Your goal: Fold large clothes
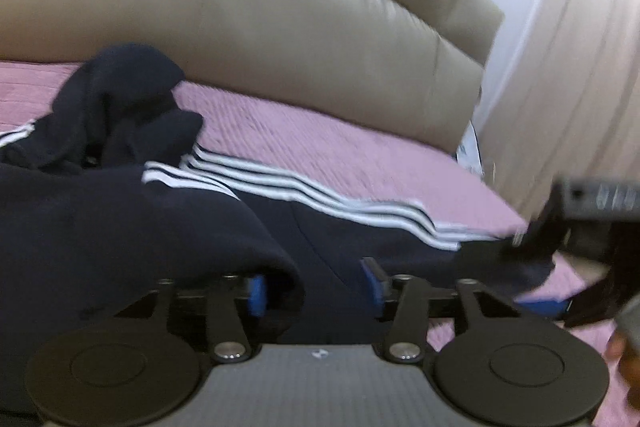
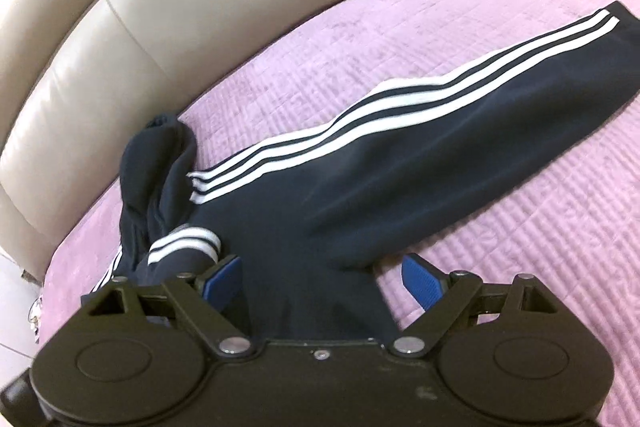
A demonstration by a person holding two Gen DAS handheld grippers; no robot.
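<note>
Bare bedspread point(image 2: 540, 187) right of trousers point(image 2: 400, 163); headboard point(image 2: 160, 27) blocks behind

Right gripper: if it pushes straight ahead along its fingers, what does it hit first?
Most likely the navy track pants: their dark fabric already lies between the open right gripper pads, leg stretching ahead. The pink bedspread sits underneath. Depth is unclear, so contact may be immediate.

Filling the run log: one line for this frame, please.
garment: navy striped track pants on pink bedspread | left gripper: open, fabric fold between pads | right gripper: open over pants | fold: unfinished
</note>
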